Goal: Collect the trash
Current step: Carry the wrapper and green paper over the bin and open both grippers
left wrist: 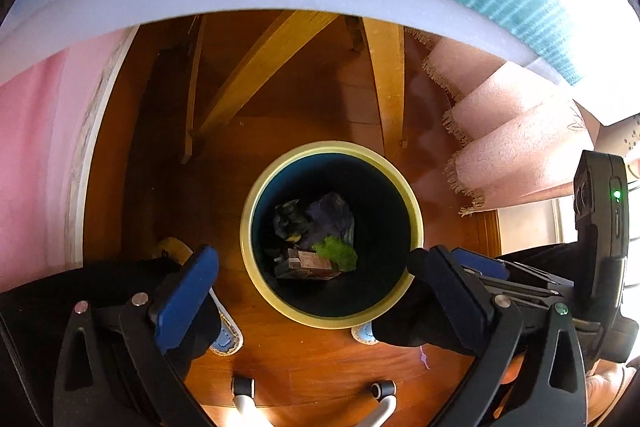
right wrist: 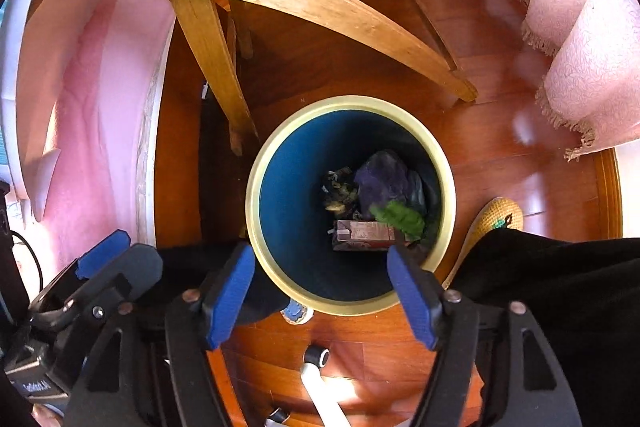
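Observation:
A round bin with a pale yellow rim [left wrist: 247, 227] [right wrist: 253, 195] and a blue inside stands on the wooden floor right under both grippers. In it lie a brown box [left wrist: 306, 265] [right wrist: 362, 233], a crumpled green scrap [left wrist: 337, 253] [right wrist: 400, 217] and a dark purple bag [left wrist: 326, 213] [right wrist: 382, 179]. My left gripper [left wrist: 316, 255] hangs over the bin, open wide, nothing between its blue pads [left wrist: 186, 297]. My right gripper [right wrist: 320, 251] is open above the bin's near edge, also with nothing in it. The two grippers are side by side.
Wooden furniture legs [left wrist: 260, 67] [right wrist: 208, 43] cross just behind the bin. A pink fringed cloth [left wrist: 512, 147] [right wrist: 580, 47] hangs at the right, pink fabric [right wrist: 92, 87] at the left. A yellow slipper [right wrist: 496, 219] and a person's dark trouser leg [right wrist: 560, 287] are beside the bin.

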A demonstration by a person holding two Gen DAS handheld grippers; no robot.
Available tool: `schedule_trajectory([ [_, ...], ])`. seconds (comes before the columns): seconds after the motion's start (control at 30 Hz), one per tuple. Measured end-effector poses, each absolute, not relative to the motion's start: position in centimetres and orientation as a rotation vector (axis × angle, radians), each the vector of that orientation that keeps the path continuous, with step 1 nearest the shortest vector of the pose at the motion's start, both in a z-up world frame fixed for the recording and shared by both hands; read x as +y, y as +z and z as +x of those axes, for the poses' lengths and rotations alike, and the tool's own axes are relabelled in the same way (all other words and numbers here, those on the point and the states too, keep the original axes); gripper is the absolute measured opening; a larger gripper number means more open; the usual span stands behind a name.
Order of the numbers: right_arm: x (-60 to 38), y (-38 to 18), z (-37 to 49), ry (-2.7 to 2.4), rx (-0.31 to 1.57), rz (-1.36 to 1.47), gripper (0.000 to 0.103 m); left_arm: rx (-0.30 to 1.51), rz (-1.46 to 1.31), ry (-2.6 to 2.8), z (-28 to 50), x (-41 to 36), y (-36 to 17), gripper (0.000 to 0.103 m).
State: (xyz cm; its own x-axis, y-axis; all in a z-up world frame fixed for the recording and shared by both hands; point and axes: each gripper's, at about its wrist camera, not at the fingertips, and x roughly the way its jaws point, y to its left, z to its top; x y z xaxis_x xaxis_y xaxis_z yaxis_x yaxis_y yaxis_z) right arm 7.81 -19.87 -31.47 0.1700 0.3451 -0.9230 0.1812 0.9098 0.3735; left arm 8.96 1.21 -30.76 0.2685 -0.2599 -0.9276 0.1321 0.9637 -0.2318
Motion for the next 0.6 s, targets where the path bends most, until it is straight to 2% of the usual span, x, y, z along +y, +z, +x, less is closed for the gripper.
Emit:
schedule_trajectory([
  [0.6,-19.98,-31.21,7.55,0.109,1.402,0.439,0.07,1.23,-0.112,-0.261,8.38,1.47,-29.95,0.102],
])
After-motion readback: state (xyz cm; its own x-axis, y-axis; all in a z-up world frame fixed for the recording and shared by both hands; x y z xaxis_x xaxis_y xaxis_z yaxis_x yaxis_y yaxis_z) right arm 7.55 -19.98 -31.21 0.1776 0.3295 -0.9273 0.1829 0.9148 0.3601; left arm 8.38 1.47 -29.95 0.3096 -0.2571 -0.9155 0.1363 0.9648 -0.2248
